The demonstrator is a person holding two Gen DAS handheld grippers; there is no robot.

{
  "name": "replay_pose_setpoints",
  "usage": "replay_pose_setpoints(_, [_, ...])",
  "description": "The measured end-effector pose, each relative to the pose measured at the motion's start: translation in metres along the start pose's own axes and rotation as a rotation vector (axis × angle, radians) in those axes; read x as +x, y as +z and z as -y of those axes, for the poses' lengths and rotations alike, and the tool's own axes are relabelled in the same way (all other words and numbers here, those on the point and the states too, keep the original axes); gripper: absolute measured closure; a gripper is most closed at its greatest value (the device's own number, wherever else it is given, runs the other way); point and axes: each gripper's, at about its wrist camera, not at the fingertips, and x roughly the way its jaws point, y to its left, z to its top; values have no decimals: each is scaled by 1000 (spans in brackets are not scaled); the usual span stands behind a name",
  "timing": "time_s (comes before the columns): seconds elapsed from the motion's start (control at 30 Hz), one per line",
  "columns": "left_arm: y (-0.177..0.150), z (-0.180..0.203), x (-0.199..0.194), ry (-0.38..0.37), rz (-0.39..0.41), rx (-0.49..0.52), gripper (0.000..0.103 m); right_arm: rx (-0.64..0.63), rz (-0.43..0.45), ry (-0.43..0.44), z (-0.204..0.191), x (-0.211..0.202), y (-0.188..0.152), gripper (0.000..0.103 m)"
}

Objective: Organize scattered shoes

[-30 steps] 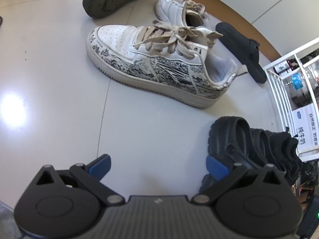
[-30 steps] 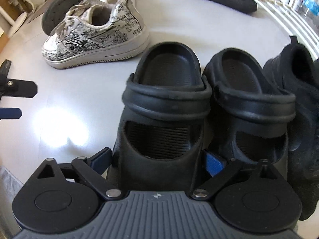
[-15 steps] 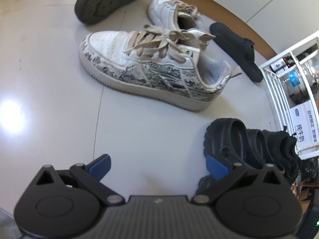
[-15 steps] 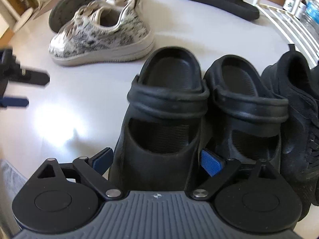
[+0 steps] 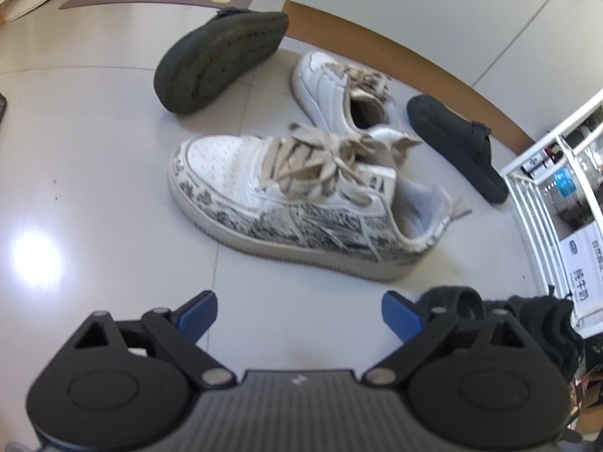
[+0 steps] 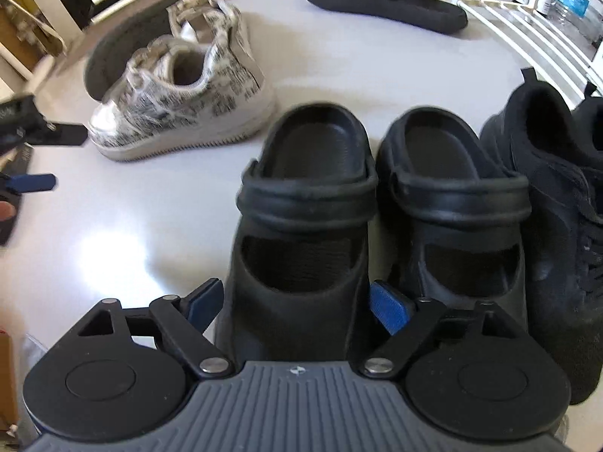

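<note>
Two black clogs stand side by side on the floor, the left clog (image 6: 301,226) and the right clog (image 6: 456,203), with a black sneaker (image 6: 557,196) beside them. My right gripper (image 6: 296,307) is open, its blue pads on either side of the left clog's toe end. A patterned white sneaker (image 5: 294,203) lies ahead of my left gripper (image 5: 299,314), which is open and empty above the floor. A second white sneaker (image 5: 339,90) lies behind it. A black slipper (image 5: 456,147) sits upright, another black slipper (image 5: 222,56) is tipped sole-out.
A white wire rack (image 5: 542,203) with bottles and boxes stands at the right, also in the right wrist view (image 6: 527,19). A wooden skirting (image 5: 407,60) runs along the wall behind the shoes. The left gripper shows at the left edge of the right wrist view (image 6: 22,184).
Both grippers have drawn back. The left view now shows the white sneakers farther off; the right gripper has slid back toward the left clog's toe, and stays open.
</note>
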Motion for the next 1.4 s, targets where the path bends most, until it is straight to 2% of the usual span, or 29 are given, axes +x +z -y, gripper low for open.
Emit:
replay_pose_setpoints(0.1, [8,0,0,-9,25,-4,11,9,7,68,10,-6,5,15])
replay_pose_setpoints(0.17, [17,0,-2,-28,73,-2,11,8,31,103,16,-11,7,15])
replay_pose_setpoints(0.27, [29,3,-1,-48,103,1,16,-5,58,122,21,-18,9,15])
replay_pose_setpoints(0.33, [35,4,0,-73,114,11,25,-15,80,139,30,-24,11,15])
replay_pose_setpoints(0.43, [43,11,0,-66,128,38,25,-29,104,149,39,-30,13,15])
replay_pose_setpoints(0.57, [52,15,6,-67,113,39,26,-29,107,177,51,-35,15,20])
replay_pose_setpoints(0.7, [64,20,17,-61,117,62,26,-52,111,199,56,-40,14,20])
replay_pose_setpoints(0.8, [75,23,28,-73,116,75,40,-85,116,210,55,-44,16,20])
replay_pose_setpoints(0.87, [79,23,33,-70,111,67,45,-86,116,215,56,-45,16,20])
replay_pose_setpoints(1.13, [83,22,49,-74,100,54,47,-93,116,223,59,-46,20,20])
replay_pose_setpoints(1.23, [85,20,66,-85,52,61,45,-96,99,226,58,-43,18,20])
replay_pose_setpoints(1.27, [85,17,70,-84,40,46,48,-96,97,227,58,-43,17,20])
replay_pose_setpoints(1.33, [84,10,75,-71,45,6,65,-99,95,224,58,-42,17,20])
replay_pose_setpoints(1.37, [84,12,72,-74,54,20,70,-100,96,223,57,-43,17,20])
replay_pose_setpoints(1.4, [83,12,71,-77,60,30,85,-99,97,223,58,-43,17,20])
